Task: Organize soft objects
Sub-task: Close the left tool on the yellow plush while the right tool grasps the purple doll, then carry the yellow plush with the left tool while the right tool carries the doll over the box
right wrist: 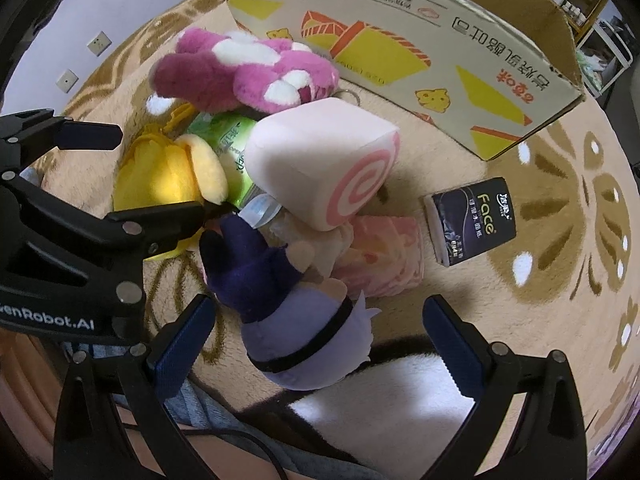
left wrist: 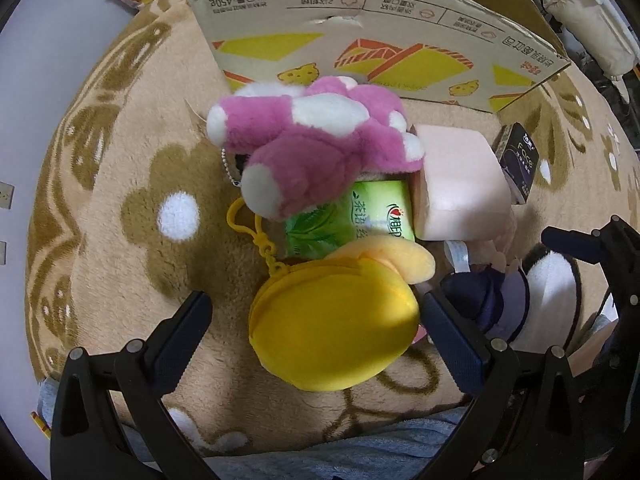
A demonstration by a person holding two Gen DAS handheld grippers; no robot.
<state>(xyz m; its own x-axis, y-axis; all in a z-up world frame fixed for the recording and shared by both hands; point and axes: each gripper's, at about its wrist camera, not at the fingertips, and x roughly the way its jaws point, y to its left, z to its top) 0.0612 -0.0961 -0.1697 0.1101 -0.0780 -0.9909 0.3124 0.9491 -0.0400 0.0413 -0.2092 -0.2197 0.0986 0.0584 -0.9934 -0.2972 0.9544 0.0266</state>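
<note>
A pile of soft toys lies on the beige flowered rug (left wrist: 120,168). My left gripper (left wrist: 316,320) is open, its fingers on either side of a yellow plush pouch (left wrist: 332,324) with a yellow clip. Behind it lie a pink and white plush (left wrist: 312,148), a green tissue pack (left wrist: 360,216) and a pale pink roll cushion (left wrist: 460,184). My right gripper (right wrist: 316,332) is open around a purple plush doll (right wrist: 296,320). The roll cushion (right wrist: 320,160), pink plush (right wrist: 248,72) and yellow pouch (right wrist: 160,176) lie beyond it. The left gripper's fingers (right wrist: 92,132) show at the left.
An open cardboard box (left wrist: 360,40) stands at the back of the rug, also in the right wrist view (right wrist: 400,32). A dark tissue pack (right wrist: 472,220) lies to the right of the pile. A pink patterned soft item (right wrist: 384,260) lies under the roll cushion.
</note>
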